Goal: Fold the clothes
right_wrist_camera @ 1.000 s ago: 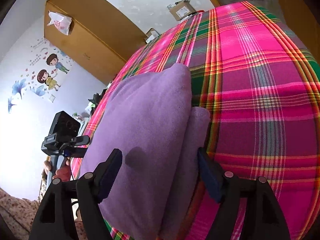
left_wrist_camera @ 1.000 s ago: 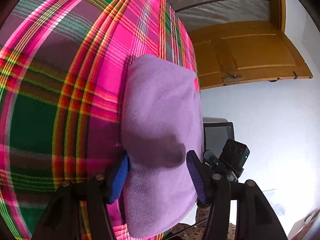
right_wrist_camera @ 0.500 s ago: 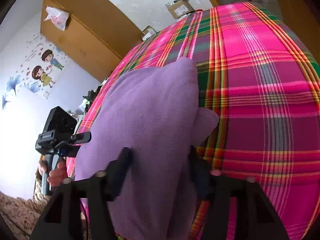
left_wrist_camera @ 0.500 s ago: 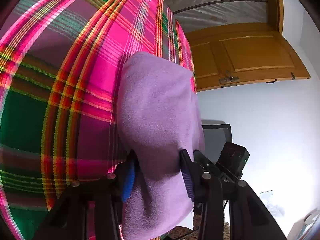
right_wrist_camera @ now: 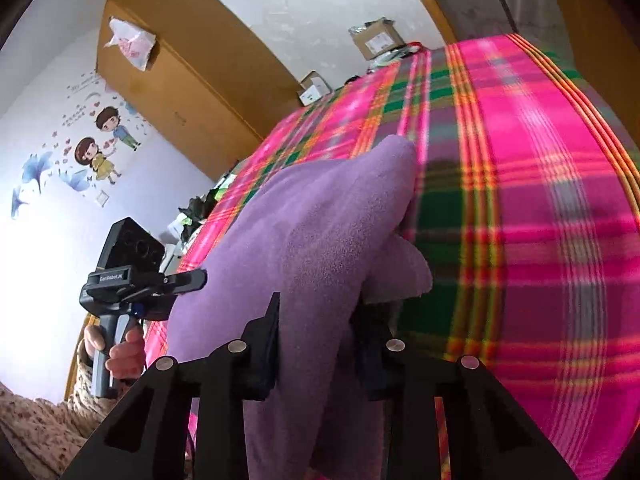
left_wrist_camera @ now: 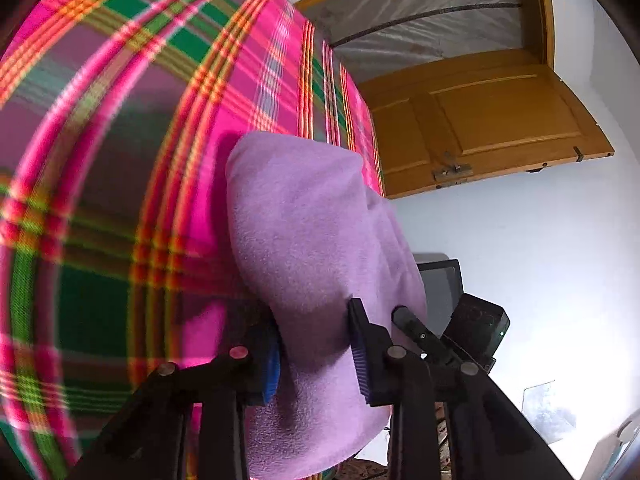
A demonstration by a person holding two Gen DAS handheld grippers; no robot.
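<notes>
I saw a wooden wardrobe (right_wrist_camera: pixel 192 92) against the wall; a plastic bag (right_wrist_camera: pixel 130 42) lay on top of it, cartoon wall stickers (right_wrist_camera: pixel 100 140) sat beside it, and cardboard boxes (right_wrist_camera: pixel 376 42) stood near it.

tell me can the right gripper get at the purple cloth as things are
Yes, apparently: the right gripper is already there, its fingers closed on the folded purple cloth over the plaid bedspread, nothing between them. The left gripper grips the other end.
</notes>
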